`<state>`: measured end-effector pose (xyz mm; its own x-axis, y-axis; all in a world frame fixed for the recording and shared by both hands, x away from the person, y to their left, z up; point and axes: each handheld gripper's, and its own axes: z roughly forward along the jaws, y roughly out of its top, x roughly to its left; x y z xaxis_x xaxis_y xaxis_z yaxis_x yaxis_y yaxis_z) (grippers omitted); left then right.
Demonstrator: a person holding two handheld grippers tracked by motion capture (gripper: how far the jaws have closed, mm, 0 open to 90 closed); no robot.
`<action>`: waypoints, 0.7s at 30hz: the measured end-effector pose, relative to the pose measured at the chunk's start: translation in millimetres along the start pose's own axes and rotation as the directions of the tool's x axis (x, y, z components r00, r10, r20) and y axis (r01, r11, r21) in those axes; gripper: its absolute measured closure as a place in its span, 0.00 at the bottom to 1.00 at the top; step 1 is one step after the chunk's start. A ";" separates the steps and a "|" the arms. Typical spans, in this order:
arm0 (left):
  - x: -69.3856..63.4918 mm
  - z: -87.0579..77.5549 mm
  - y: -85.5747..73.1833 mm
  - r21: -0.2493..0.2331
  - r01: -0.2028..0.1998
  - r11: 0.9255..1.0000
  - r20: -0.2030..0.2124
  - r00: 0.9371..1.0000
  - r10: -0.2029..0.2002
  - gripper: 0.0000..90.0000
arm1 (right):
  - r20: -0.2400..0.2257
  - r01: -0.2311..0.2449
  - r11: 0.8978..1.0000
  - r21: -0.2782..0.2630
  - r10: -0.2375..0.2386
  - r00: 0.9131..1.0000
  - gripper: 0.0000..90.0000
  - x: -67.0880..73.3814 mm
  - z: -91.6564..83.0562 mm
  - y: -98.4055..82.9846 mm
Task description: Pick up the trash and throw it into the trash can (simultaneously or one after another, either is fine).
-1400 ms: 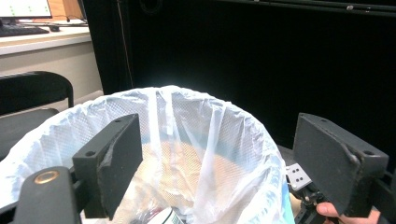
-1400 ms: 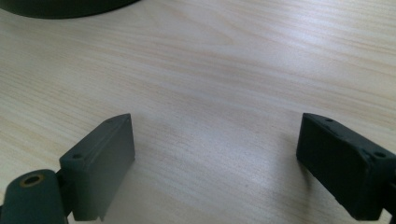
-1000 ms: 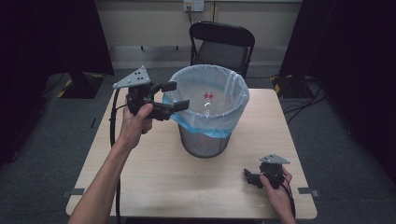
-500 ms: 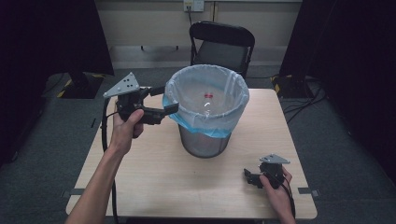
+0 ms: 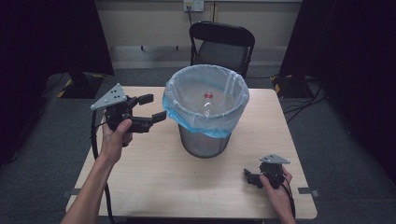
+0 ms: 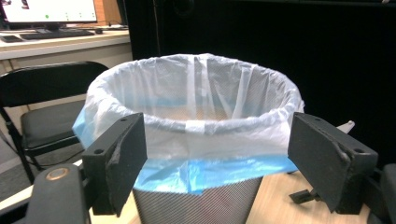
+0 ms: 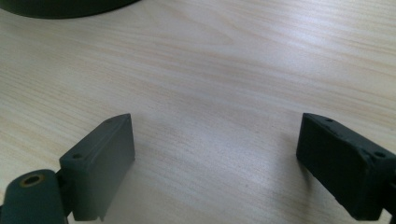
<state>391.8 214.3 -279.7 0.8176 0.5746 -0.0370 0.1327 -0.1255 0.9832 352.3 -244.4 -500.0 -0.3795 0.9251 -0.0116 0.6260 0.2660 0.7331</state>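
Down near the table's front edge, the right gripper (image 5: 254, 178) rests on the wooden table (image 5: 154, 177), jaws wide and empty. Further out, the left gripper (image 5: 152, 108) faces the bin liner (image 5: 205, 122) on the mesh wastebasket (image 5: 204, 145) at mid-table; its spread jaws have just been closing, nothing between them. Next, I'd say: pinch that rim.

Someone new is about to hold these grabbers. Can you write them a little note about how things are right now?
Left gripper: open, nothing between its fingers, which have just been closing a little; held up beside the bin's bag, aimed at its rim, not touching.
Right gripper: open, empty, low over the table near its front right corner.
Bin: upright mid-table, bag folded over the rim, a small red-marked thing inside.
Done: bag sits in the bin.
Left: probably gripping the bag's rim; no grasp yet.
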 end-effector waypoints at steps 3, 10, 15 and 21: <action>-0.5 -3.3 -8.8 0.040 -0.005 0.999 -0.034 0.999 0.006 0.21 | 0.000 0.000 1.000 0.000 0.000 1.000 0.12 0.0 0.0 0.0; -1.6 -9.7 -20.9 0.061 0.006 0.998 -0.028 1.000 -0.005 0.21 | 0.000 0.000 1.000 0.000 0.000 1.000 0.12 0.0 0.0 0.0; -0.7 -15.6 -29.9 0.095 0.015 0.995 -0.035 0.999 -0.011 0.21 | 0.000 0.000 1.000 0.000 0.000 1.000 0.12 0.0 0.0 0.0; 3.4 -17.0 -50.6 0.144 0.043 0.989 -0.046 0.998 -0.037 0.21 | 0.000 0.000 1.000 0.000 0.000 1.000 0.12 0.0 0.0 0.0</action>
<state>378.3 236.4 -326.6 0.7859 0.6150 -0.0647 0.2467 -0.2159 0.9447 352.3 -244.4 -500.0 -0.3793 0.9252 -0.0115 0.6260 0.2657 0.7332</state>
